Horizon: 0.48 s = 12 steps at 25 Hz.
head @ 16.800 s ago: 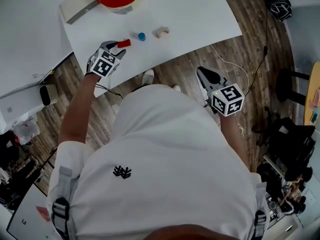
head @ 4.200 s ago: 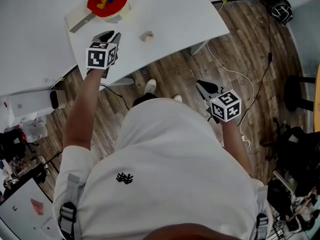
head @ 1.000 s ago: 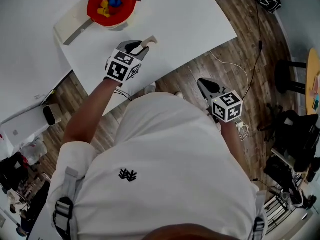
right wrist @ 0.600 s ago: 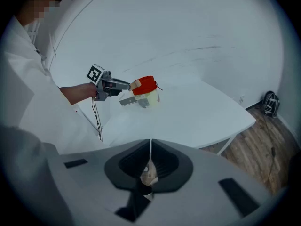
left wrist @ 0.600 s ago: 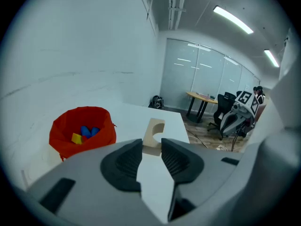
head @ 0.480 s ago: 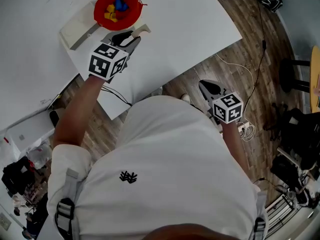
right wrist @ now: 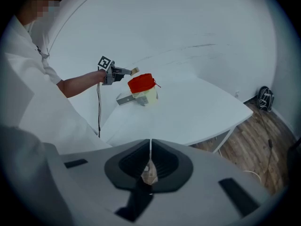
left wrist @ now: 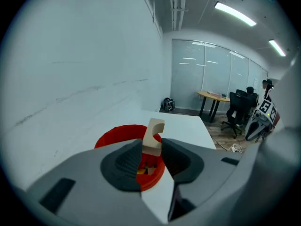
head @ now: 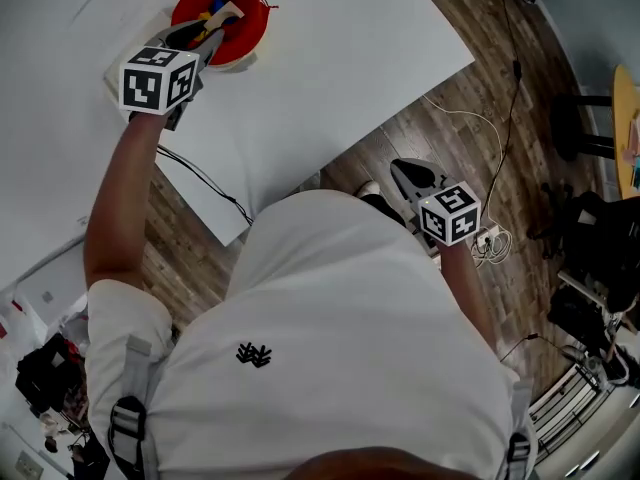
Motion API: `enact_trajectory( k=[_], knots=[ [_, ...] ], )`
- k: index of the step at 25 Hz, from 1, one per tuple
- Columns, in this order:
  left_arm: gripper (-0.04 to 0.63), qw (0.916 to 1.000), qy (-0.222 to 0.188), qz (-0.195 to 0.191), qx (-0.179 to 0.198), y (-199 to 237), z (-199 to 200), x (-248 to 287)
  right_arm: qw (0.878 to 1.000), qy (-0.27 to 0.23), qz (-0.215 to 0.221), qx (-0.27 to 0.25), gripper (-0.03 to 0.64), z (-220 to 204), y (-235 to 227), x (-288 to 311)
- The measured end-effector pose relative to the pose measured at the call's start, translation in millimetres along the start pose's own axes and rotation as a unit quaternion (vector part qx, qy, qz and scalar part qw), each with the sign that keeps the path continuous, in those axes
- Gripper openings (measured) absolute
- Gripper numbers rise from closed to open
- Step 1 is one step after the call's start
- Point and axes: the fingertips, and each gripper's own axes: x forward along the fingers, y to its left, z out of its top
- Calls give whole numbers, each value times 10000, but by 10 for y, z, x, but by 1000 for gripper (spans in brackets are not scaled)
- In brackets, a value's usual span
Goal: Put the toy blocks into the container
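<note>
The wooden block (left wrist: 154, 134) is being pinched by the left gripper (left wrist: 151, 150) over the red bowl (left wrist: 115, 134), likely calling for release next, while the right gripper (right wrist: 149, 161) is hanging pressed together, empty.

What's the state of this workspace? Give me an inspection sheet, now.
Surface: white table, one corner toward the person.
Job's things: red container holding coloured blocks; pale arch block held over it.
Clutter: flat grey bar beside the container.
Tools: left tool shut on the arch block; right tool shut, nothing in it, off the table and over the floor.
Cables: black cable hanging off the table edge; white cable bundle on the floor.
Surroundings: wood floor, office chairs, round table.
</note>
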Motion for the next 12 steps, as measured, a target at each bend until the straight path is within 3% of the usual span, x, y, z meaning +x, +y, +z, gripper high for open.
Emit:
enact_trajectory(
  k=[5,12],
  knots=[
    [132,9997,196,60,-91,246,-41,191,9998,-17,-159,90,12,-27,-49,-80],
    [132,9966,819,107,47,403,-244,492,9998,-4,-179,128,12,-55,1,-118]
  ],
)
